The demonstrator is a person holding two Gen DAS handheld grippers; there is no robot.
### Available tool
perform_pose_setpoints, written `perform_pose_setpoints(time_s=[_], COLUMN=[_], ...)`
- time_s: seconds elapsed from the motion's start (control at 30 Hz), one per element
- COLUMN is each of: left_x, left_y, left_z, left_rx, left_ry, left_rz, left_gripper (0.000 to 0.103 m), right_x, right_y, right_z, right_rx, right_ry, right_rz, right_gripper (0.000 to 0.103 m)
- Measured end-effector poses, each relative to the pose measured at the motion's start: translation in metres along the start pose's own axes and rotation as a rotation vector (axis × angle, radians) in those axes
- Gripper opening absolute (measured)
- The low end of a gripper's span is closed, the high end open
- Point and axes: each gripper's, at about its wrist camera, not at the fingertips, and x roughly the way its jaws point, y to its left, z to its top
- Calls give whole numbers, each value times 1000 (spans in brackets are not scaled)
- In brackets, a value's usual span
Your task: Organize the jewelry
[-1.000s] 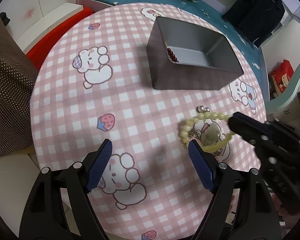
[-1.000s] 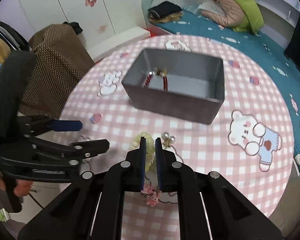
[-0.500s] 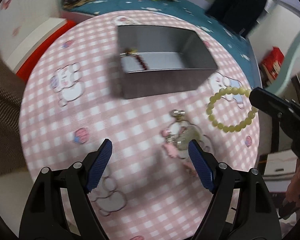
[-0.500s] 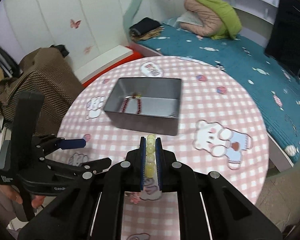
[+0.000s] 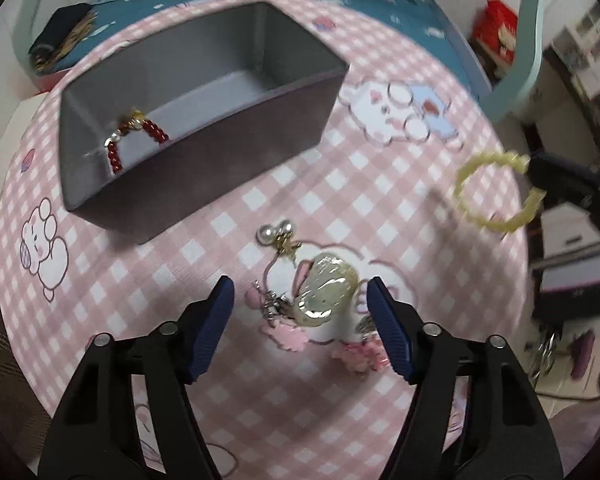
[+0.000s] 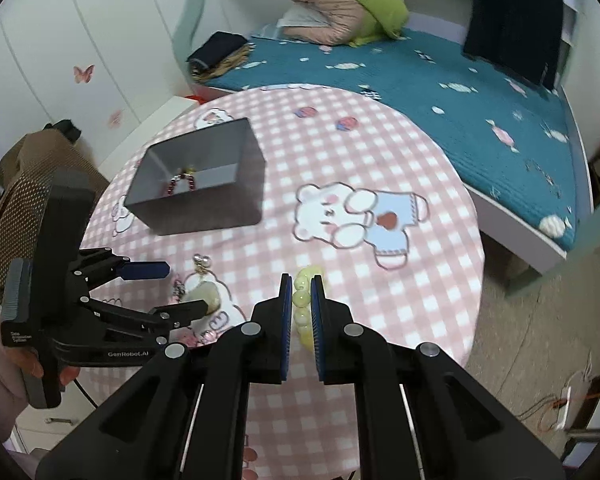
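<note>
My right gripper (image 6: pixel 301 286) is shut on a pale yellow bead bracelet (image 6: pixel 302 300) and holds it in the air above the table's right side; the bracelet also shows in the left wrist view (image 5: pixel 496 190). My left gripper (image 5: pixel 300 292) is open and empty, low over a pile of charms (image 5: pixel 324 292) with pearls (image 5: pixel 274 234) and pink pieces (image 5: pixel 288 330). A grey box (image 5: pixel 204 92) stands beyond, with a red bead bracelet (image 5: pixel 134 136) inside at its left end. The box also shows in the right wrist view (image 6: pixel 204 184).
The round table (image 6: pixel 340 152) has a pink checked cloth with bear prints. A bed with a teal cover (image 6: pixel 440 76) lies behind it. A brown dotted cloth (image 6: pixel 28 184) hangs at the left. The floor (image 6: pixel 540 320) is at the right.
My right gripper has lifted the yellow bracelet off the charm pile and carried it up and to the right. My left gripper has moved in low over the charms.
</note>
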Motion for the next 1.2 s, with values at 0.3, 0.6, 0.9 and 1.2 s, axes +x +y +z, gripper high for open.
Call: perform_pose_setpoints(time_s=[0.3, 0.6, 0.9, 1.2], left_x=[11, 9, -1, 11], left_y=[-19, -21, -17, -13], left_z=[-7, 0, 1, 14], left_rx=[164, 97, 46, -44], left_ry=[9, -20, -44, -40], left_rz=[96, 70, 53, 93], left_gripper=[48, 33, 15, 54], right_x=[10, 9, 7, 9], right_y=[-11, -9, -4, -1], right_z=[-15, -13, -7, -6], right_rx=[58, 59, 36, 29], right_ry=[32, 20, 16, 25], right_rz=[9, 21, 25, 31], right_gripper=[8, 8, 8, 8])
